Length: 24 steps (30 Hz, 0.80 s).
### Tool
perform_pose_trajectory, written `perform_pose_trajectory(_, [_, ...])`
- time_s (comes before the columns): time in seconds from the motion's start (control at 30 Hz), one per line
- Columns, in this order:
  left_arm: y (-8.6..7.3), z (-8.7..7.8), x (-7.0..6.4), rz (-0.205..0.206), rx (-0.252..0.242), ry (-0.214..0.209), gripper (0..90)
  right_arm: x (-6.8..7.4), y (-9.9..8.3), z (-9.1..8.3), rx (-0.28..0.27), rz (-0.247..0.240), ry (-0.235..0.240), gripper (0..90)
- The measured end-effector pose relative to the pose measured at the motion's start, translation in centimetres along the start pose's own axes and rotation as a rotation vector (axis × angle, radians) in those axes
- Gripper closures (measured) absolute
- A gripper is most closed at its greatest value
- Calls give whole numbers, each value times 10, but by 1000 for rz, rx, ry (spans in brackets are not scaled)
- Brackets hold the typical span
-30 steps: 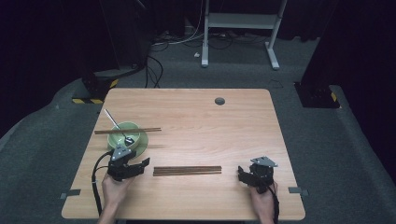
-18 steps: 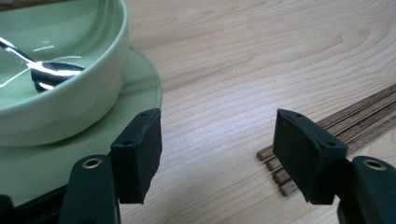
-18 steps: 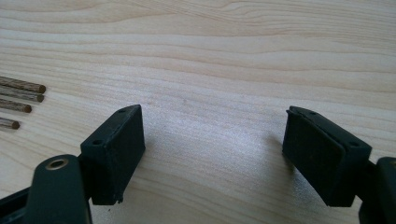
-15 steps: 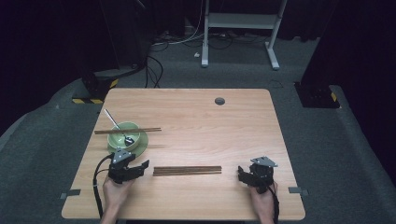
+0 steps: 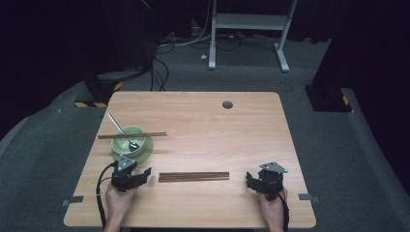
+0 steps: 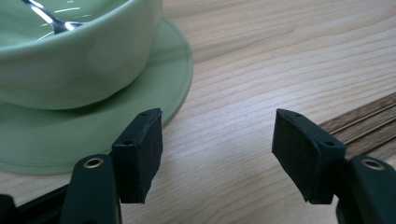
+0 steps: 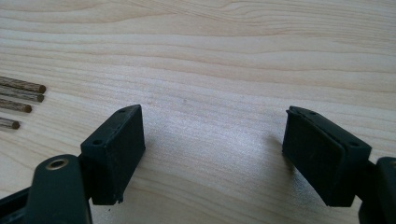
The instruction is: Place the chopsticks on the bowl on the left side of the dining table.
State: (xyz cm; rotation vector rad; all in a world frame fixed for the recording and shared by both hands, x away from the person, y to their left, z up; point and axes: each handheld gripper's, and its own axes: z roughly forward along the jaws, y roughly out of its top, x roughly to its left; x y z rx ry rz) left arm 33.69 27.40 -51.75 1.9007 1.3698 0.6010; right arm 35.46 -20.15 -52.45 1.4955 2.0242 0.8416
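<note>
Left gripper view, bowl [image 6: 79, 56] cropped, chopsticks [image 6: 364, 123] cut off at edge

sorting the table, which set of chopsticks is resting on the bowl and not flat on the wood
The far pair of chopsticks, lying across the rim of the green bowl at the left. The other bundle of chopsticks lies flat on the table, between the two grippers.

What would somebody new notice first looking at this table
Likely the green bowl on its saucer at the table's left, a spoon in it and a pair of chopsticks across its rim. Next, the loose sticks near the front edge, between the open left gripper and open right gripper.
</note>
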Motion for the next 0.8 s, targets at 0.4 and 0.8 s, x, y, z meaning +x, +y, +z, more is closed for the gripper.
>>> perform_pose_trajectory(0.4, [-7, 8, 5, 1, 22, 43, 322, 0, 0, 0, 1, 2, 0, 206])
perform_pose_trajectory(0.8, [-7, 8, 5, -3, 23, 39, 309, 0, 0, 0, 0, 0, 1, 205])
